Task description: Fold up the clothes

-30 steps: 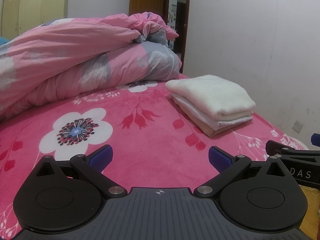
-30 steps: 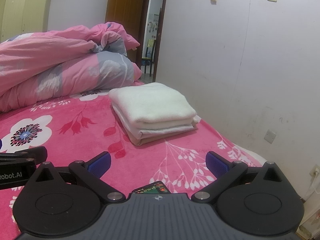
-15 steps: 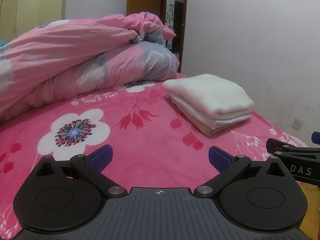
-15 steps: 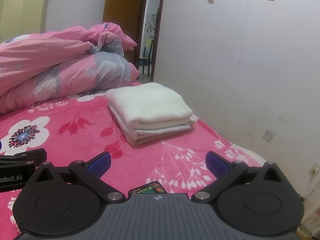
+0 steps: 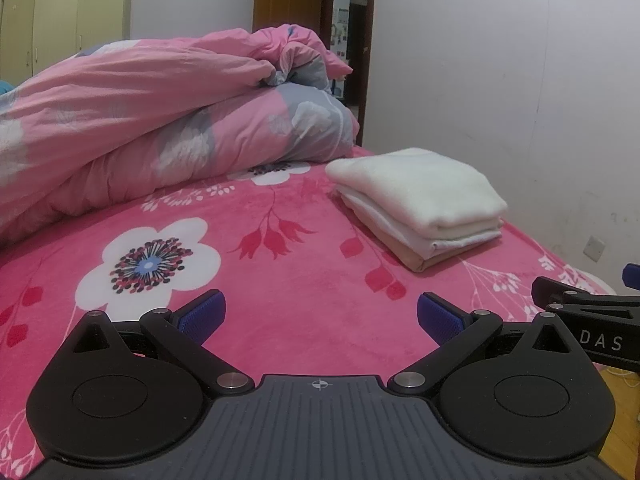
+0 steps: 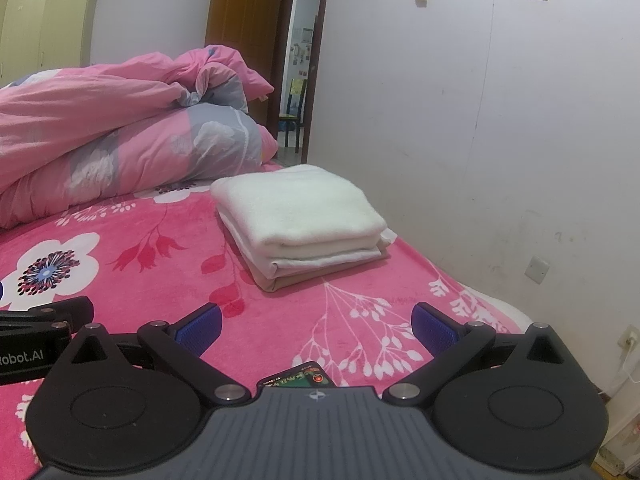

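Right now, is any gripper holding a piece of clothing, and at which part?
Nothing is held. The left gripper and the right gripper are both open and empty, apart from the folded stack on the bed.

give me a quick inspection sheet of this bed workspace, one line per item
surface: pink floral blanket covers the bed
job's things: stack of folded clothes, cream piece on top, beside the wall
clutter: small green packet under the right tongs; bunched pink duvet behind
grippers: left tongs and right tongs open, holding nothing, low over the blanket
cables: white cable from a wall socket
surroundings: open doorway, wardrobe, white wall
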`<state>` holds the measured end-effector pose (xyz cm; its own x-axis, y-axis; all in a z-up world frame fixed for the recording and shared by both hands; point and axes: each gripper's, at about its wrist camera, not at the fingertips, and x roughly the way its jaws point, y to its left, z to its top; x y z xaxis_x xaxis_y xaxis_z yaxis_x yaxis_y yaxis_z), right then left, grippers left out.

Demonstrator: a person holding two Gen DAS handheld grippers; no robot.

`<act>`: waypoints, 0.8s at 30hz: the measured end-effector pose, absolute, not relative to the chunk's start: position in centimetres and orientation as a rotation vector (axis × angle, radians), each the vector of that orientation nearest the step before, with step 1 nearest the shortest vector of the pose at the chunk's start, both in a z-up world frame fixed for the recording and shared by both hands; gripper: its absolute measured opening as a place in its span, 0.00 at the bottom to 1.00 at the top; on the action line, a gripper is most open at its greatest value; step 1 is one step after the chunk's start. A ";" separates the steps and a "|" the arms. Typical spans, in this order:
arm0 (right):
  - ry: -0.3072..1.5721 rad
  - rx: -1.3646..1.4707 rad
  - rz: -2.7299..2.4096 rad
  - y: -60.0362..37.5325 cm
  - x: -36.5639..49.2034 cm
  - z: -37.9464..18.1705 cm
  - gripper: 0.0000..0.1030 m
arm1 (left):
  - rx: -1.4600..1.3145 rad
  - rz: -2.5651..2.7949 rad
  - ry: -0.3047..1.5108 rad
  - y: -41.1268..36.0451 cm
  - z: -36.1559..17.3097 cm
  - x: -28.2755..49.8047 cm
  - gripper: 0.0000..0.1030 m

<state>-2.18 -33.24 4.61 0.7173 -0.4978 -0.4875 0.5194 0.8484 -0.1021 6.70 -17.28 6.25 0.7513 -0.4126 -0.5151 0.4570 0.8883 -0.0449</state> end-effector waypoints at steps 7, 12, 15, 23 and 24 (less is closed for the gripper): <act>0.527 0.041 -0.561 -33.0 -2.2 4.5 1.00 | 0.084 -0.473 0.543 -17.1 6.2 6.7 1.00; 0.529 0.040 -0.560 -32.9 -2.2 4.6 1.00 | 0.082 -0.473 0.544 -17.0 6.2 6.8 1.00; 0.528 0.040 -0.560 -32.8 -2.2 4.6 1.00 | 0.082 -0.474 0.544 -16.9 6.1 6.8 1.00; 0.530 0.039 -0.560 -32.5 -2.1 4.5 1.00 | 0.080 -0.473 0.548 -16.8 6.1 6.9 1.00; 0.531 0.039 -0.560 -32.5 -2.1 4.5 1.00 | 0.081 -0.473 0.549 -16.7 6.1 6.9 1.00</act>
<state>-2.05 -32.47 4.50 0.7170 -0.4959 -0.4900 0.5155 0.8503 -0.1063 6.90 -16.75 6.08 0.7487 -0.4111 -0.5201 0.4534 0.8899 -0.0507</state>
